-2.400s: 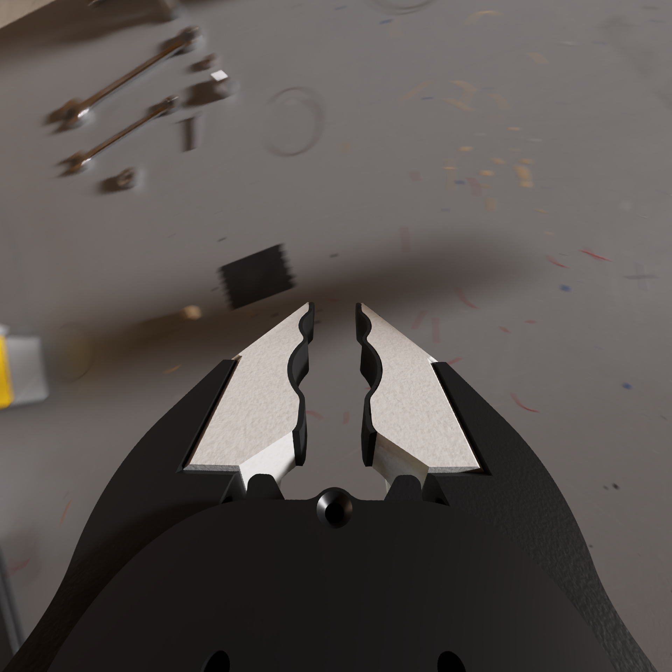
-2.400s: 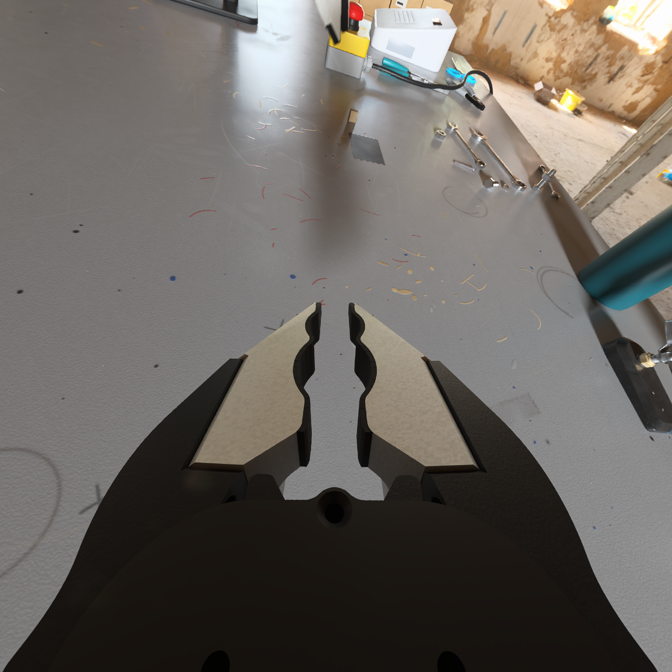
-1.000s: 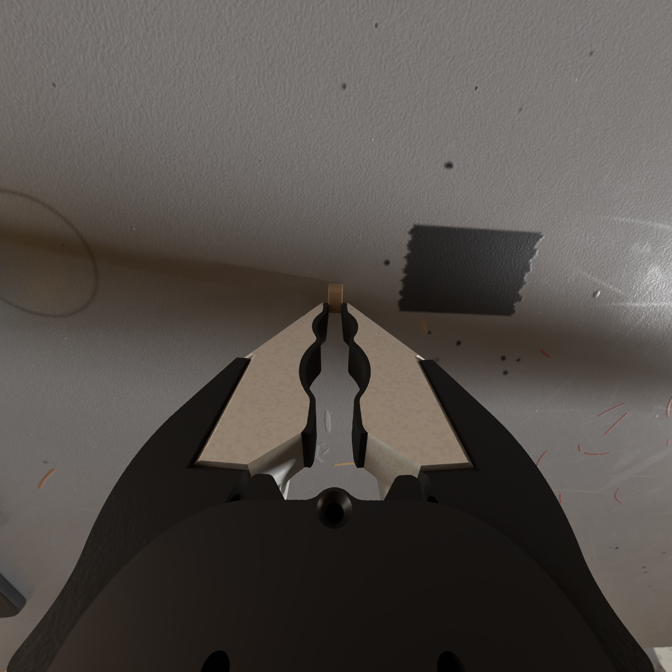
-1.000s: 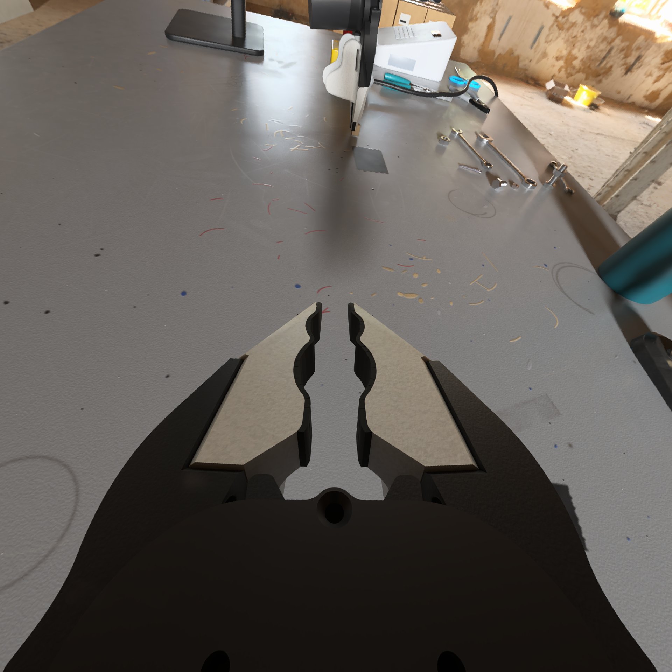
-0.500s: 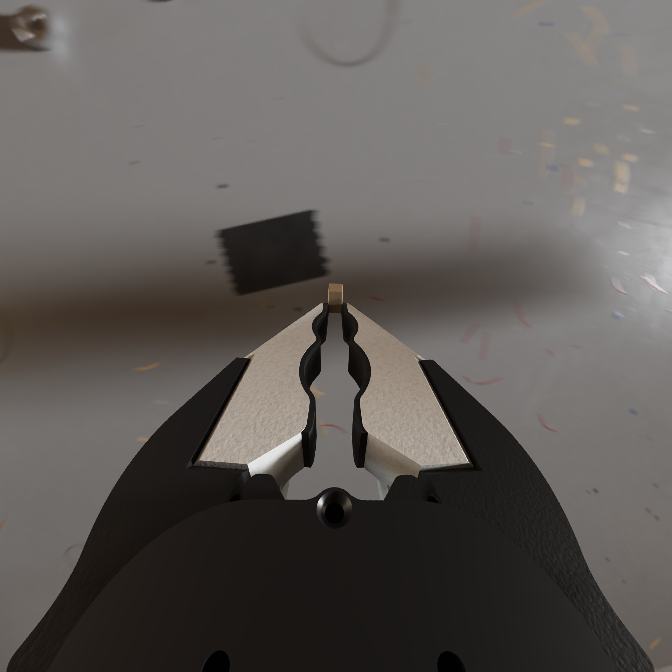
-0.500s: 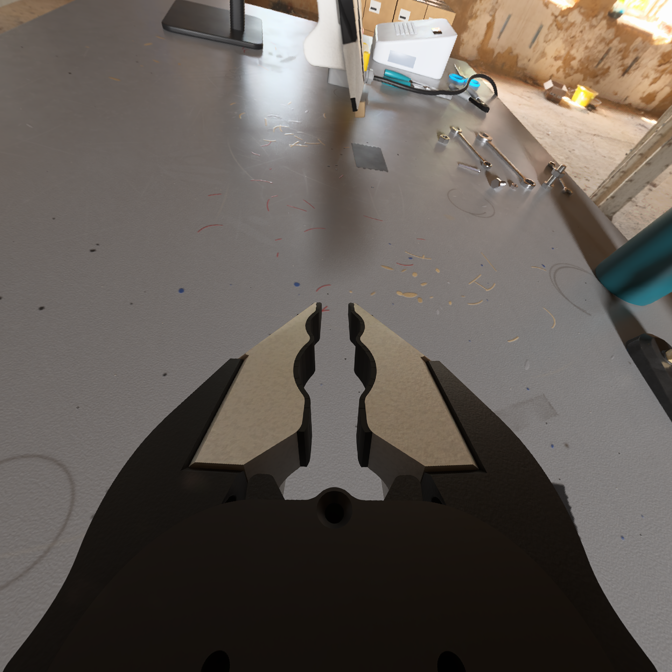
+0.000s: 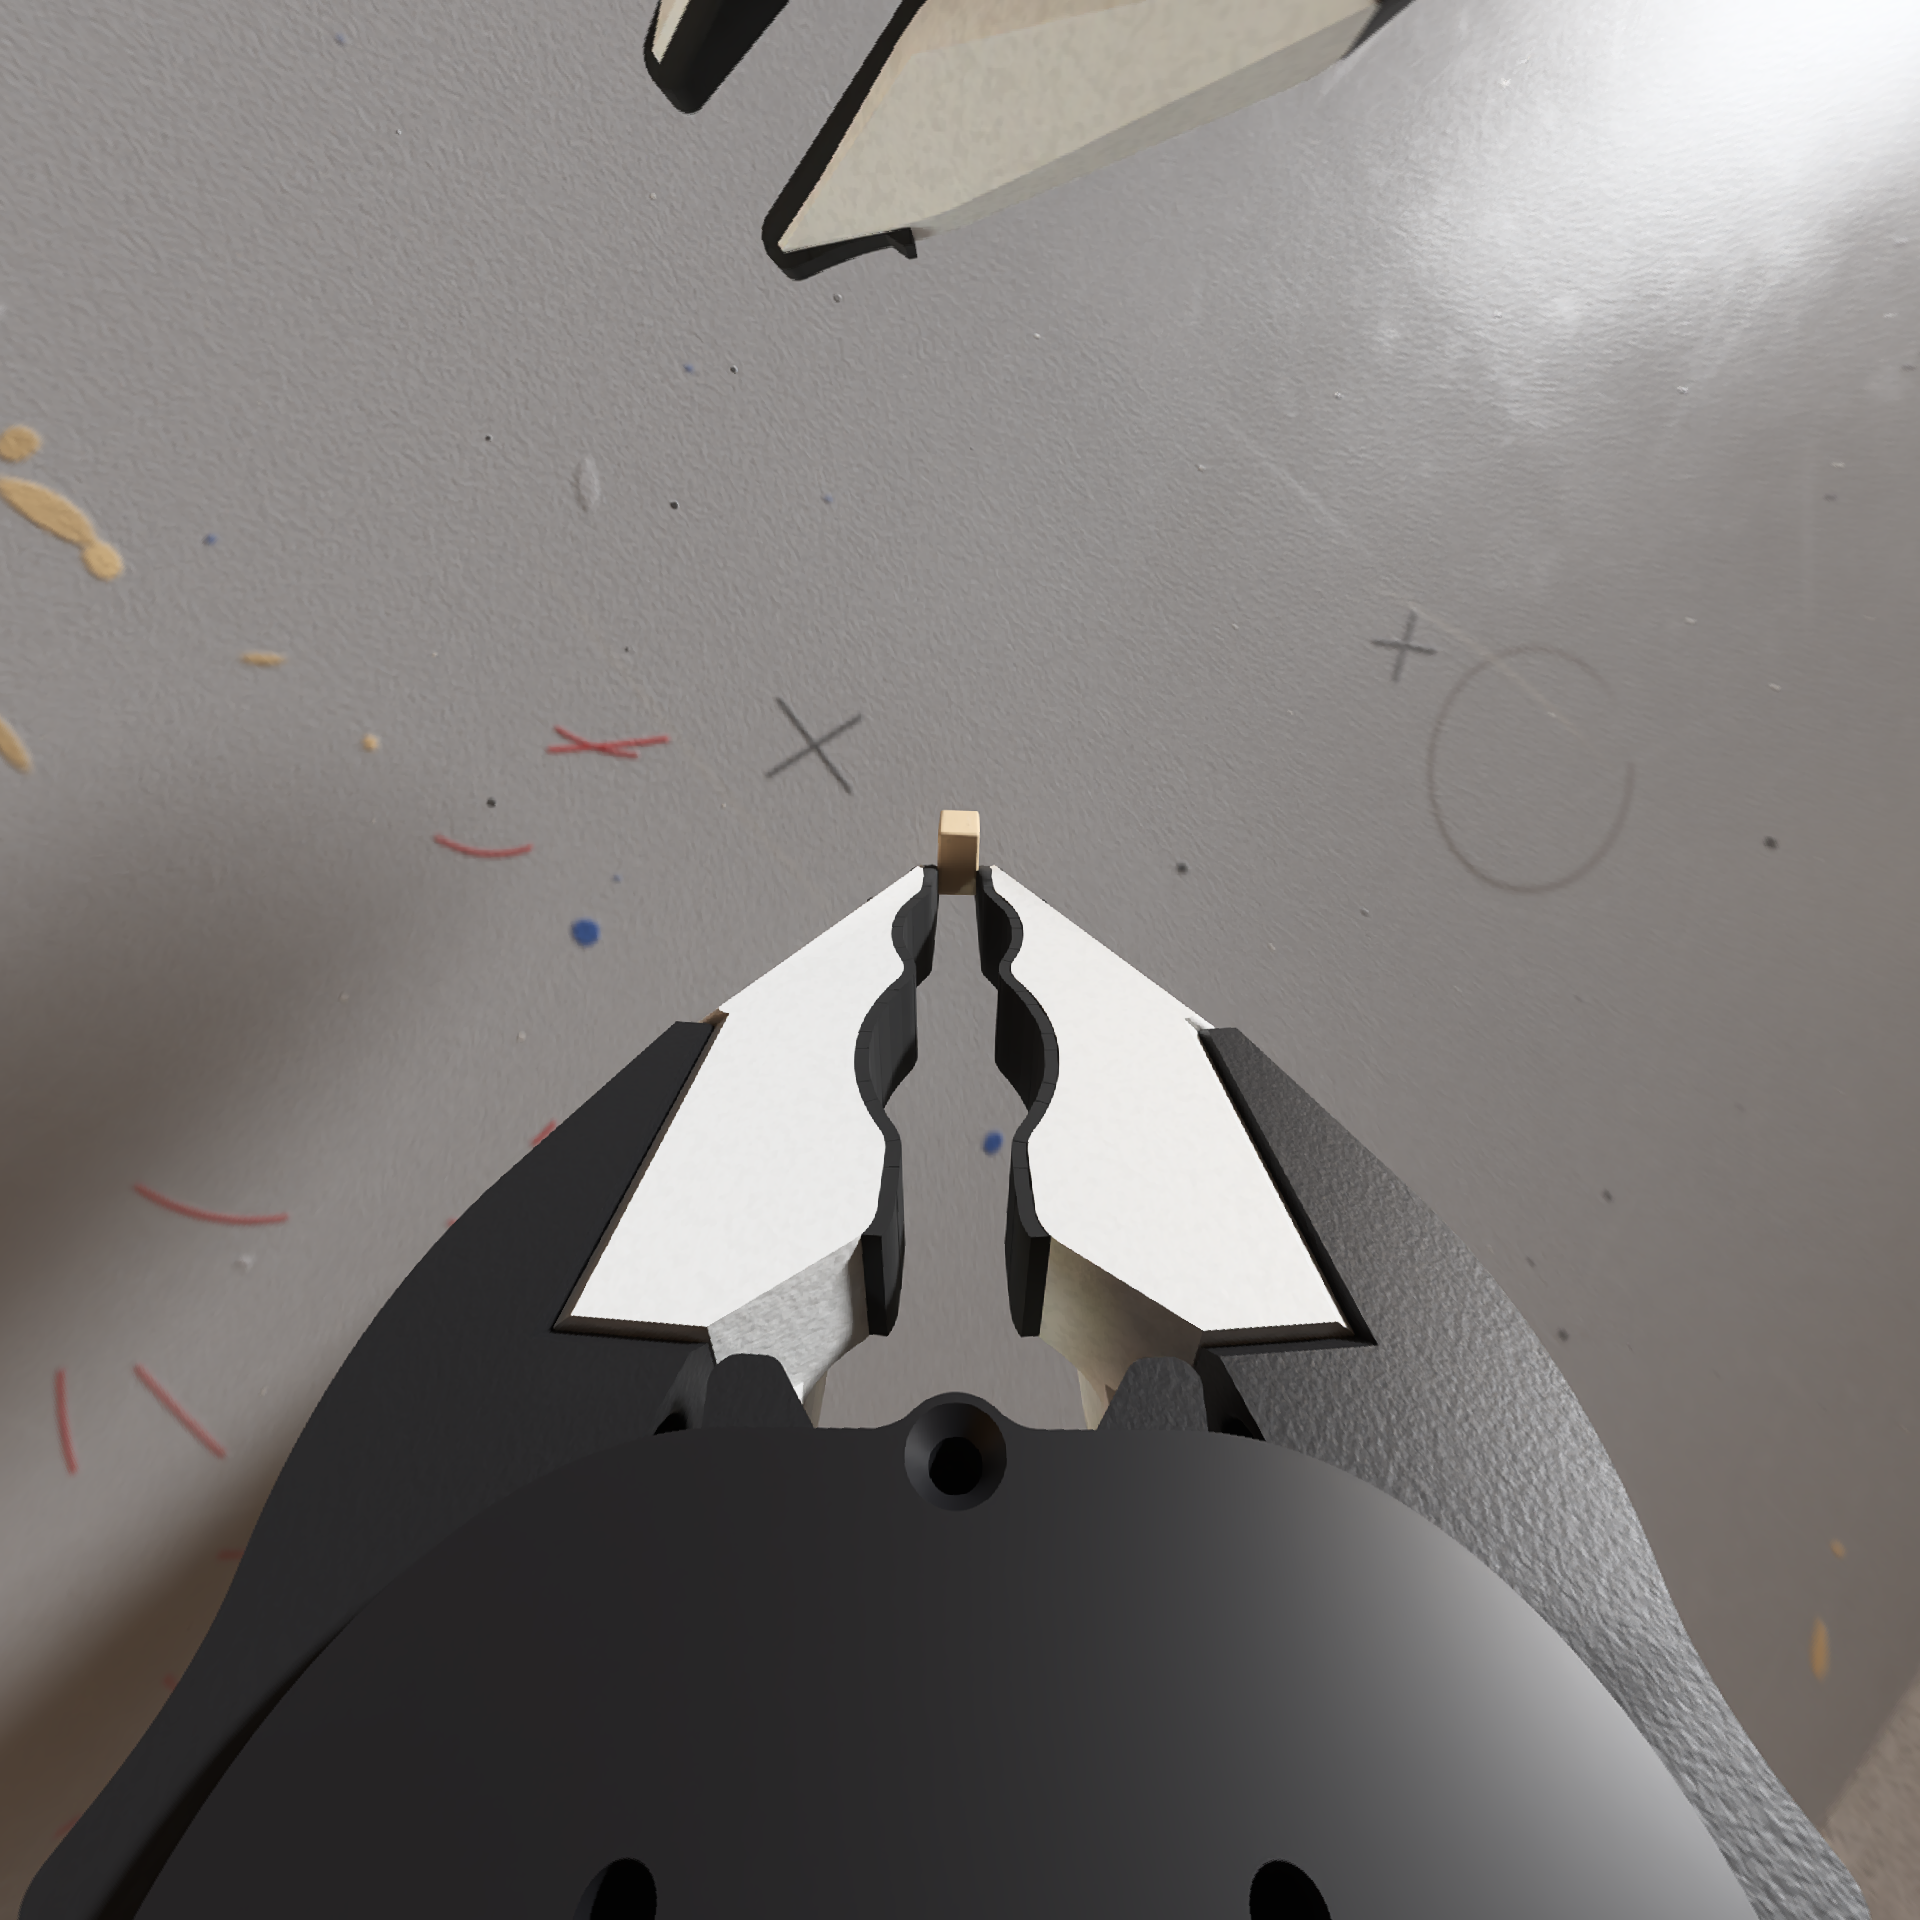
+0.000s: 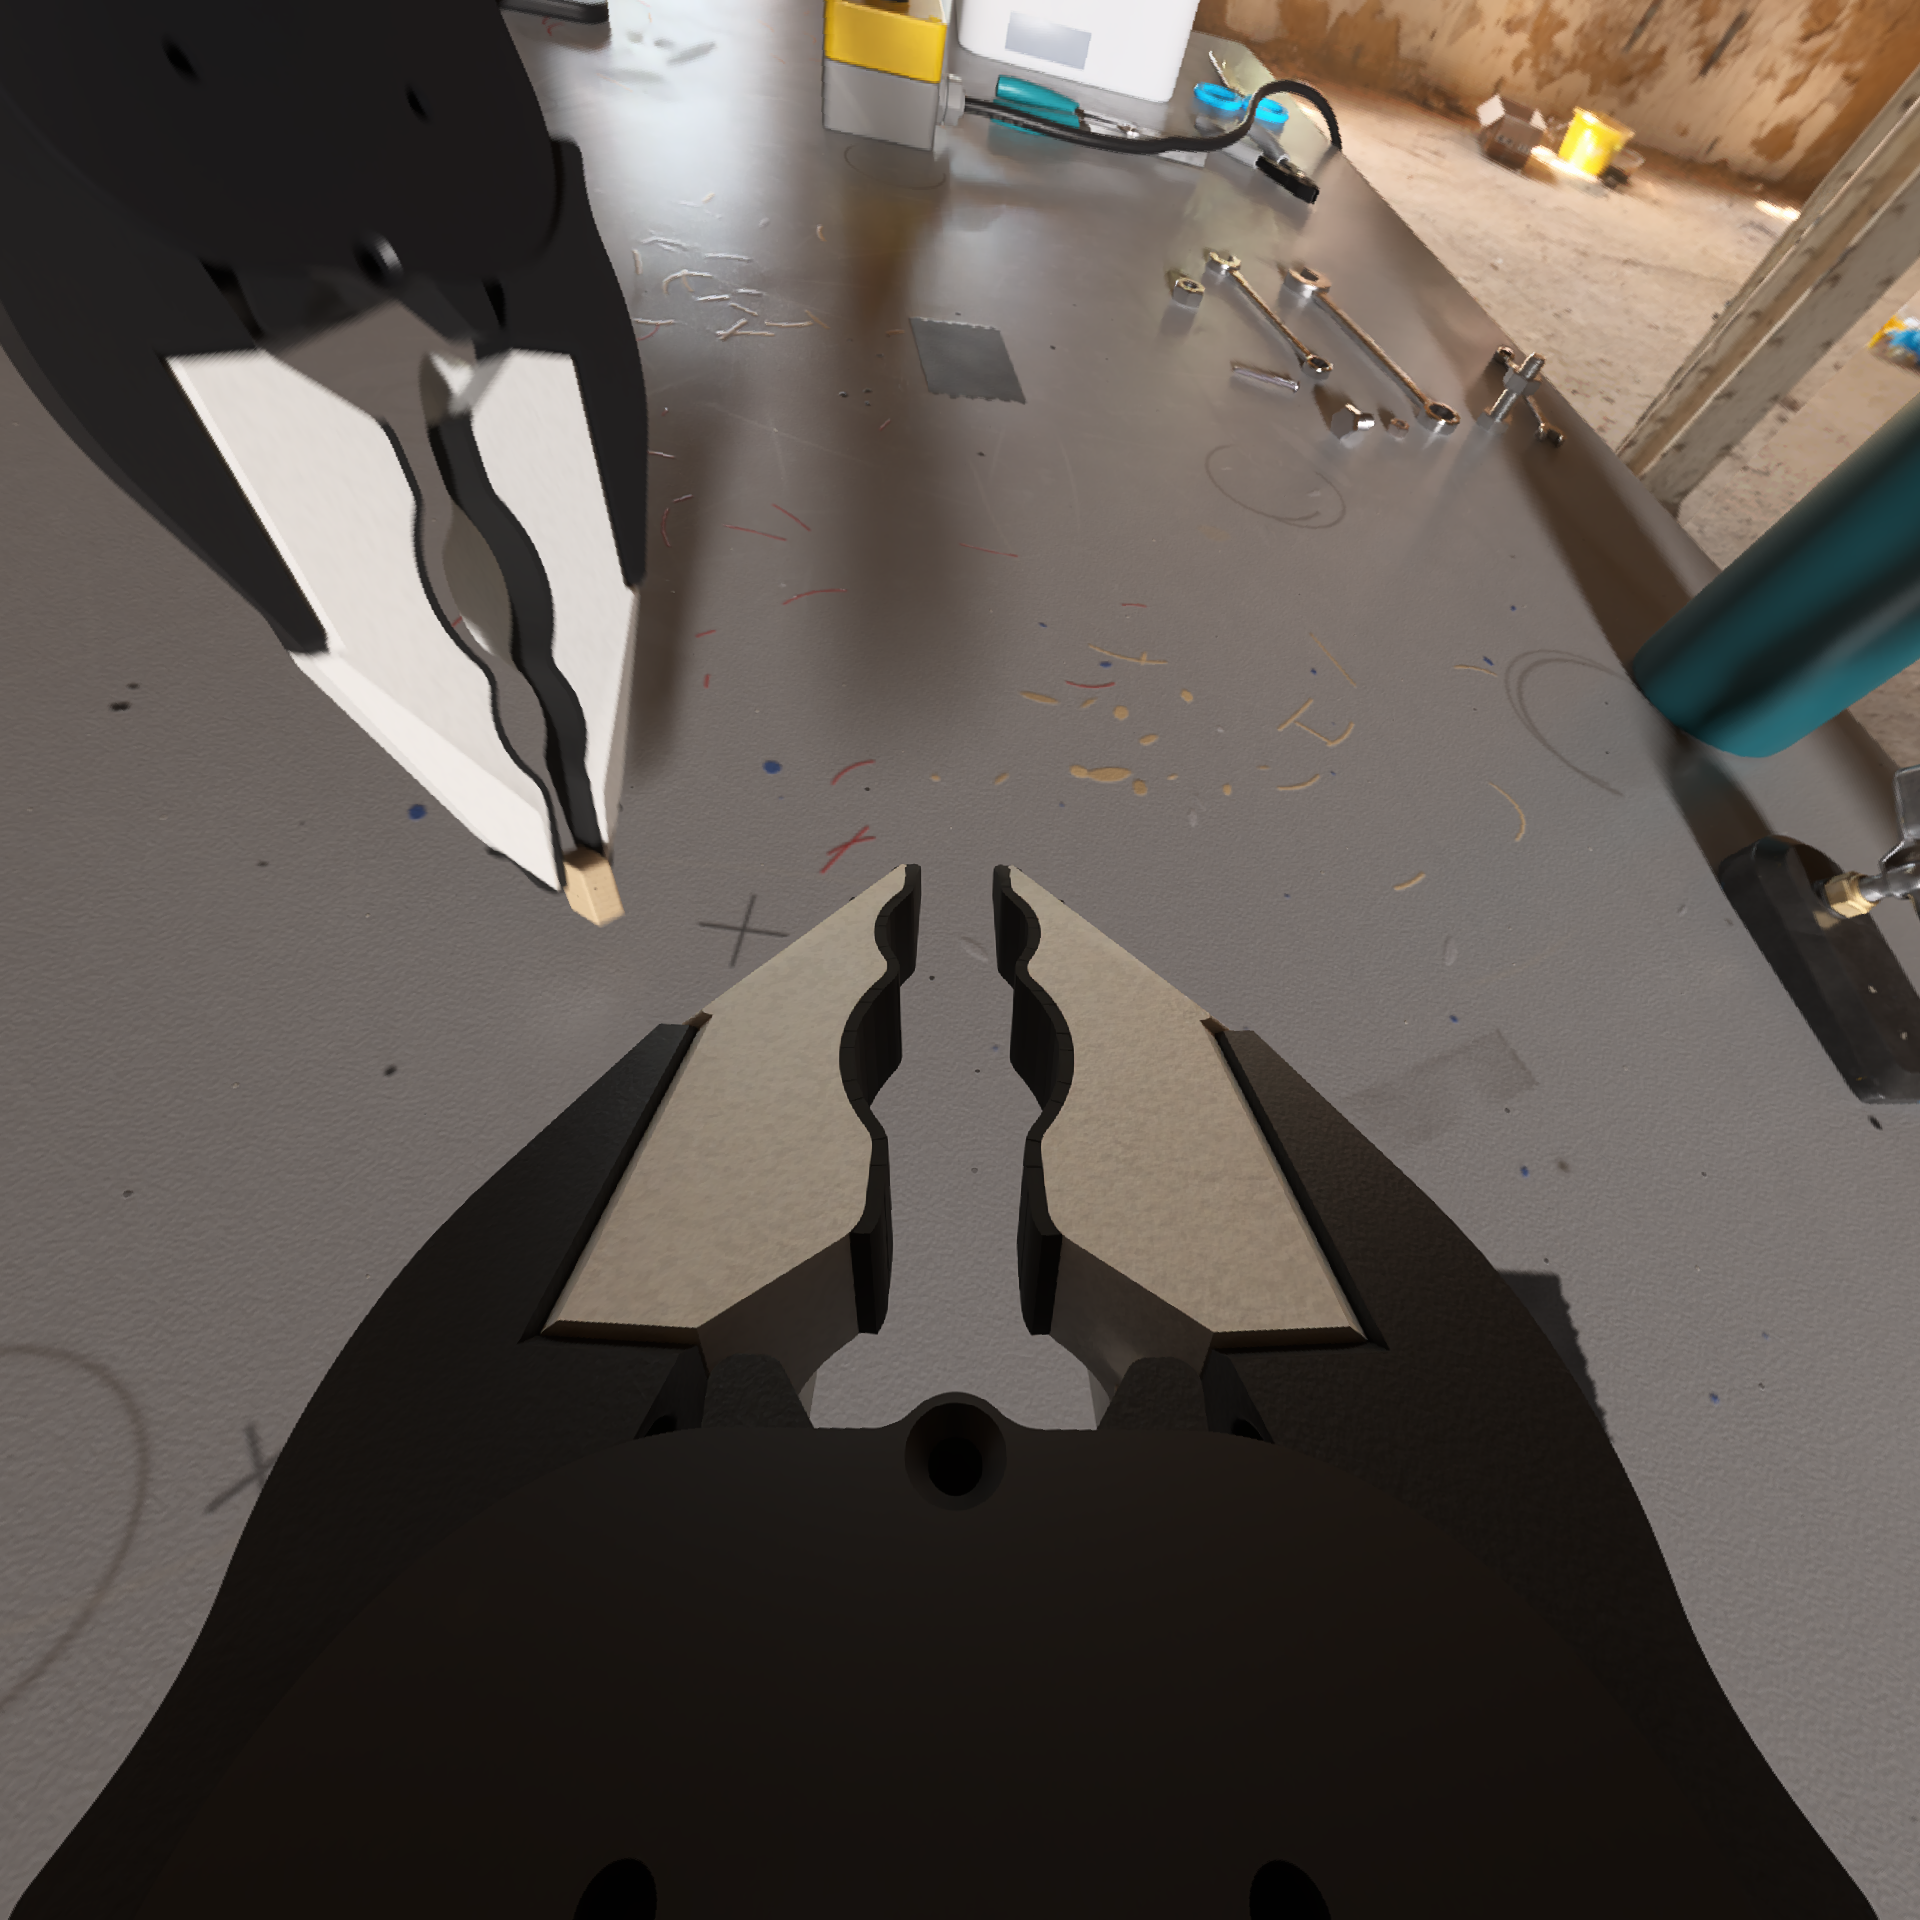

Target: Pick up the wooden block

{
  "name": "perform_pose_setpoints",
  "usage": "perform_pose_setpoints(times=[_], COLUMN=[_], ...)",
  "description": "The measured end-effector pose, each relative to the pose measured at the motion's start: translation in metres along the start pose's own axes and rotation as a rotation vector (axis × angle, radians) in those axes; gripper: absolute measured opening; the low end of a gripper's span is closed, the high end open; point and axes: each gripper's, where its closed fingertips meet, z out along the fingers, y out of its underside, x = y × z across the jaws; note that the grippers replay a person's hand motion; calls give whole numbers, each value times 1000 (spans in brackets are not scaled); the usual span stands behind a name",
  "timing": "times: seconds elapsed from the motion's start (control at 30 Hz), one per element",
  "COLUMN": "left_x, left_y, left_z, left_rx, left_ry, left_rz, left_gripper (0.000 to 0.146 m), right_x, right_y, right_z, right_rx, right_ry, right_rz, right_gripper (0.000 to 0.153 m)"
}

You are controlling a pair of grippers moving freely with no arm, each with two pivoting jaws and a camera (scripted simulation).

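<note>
My left gripper point(image 7: 957, 876) is shut on a small pale wooden block point(image 7: 958, 844), which sticks out past its fingertips above the grey table point(image 7: 1143, 520). In the right wrist view the left gripper point(image 8: 584, 847) hangs at the upper left, tips down, with the wooden block point(image 8: 594, 888) pinched at its tips just over the table. My right gripper point(image 8: 956, 873) is open and empty, low over the table, a little to the right of the block. The right gripper's fingers point(image 7: 997, 135) show at the top of the left wrist view.
Wrenches and nuts point(image 8: 1340, 343) lie at the far right. A dark tape patch point(image 8: 966, 358) sits mid-table. A yellow and grey box point(image 8: 883, 73), a white box point(image 8: 1070, 42) and teal-handled tools point(image 8: 1039, 104) stand at the far end. A teal cylinder point(image 8: 1797, 623) and black clamp point(image 8: 1818, 966) are at the right edge.
My left gripper shut on the block, lifted it and carried it from near the tape patch to close beside my right gripper. The right gripper has barely moved.
</note>
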Motion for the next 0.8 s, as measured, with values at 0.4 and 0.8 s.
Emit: perform_pose_setpoints(times=[0.4,0.8], left_x=[-9,-35], left_y=[-12,-51], left_z=[17,-49], left_rx=[79,423], left_ry=[-104,-190], left_rz=[-4,383], left_gripper=[7,7], right_x=[-4,-17], right_y=[1,-12], right_z=[2,-3], right_rx=[-14,108], right_ry=[7,-196], right_rz=[-41,132], right_gripper=[14,16])
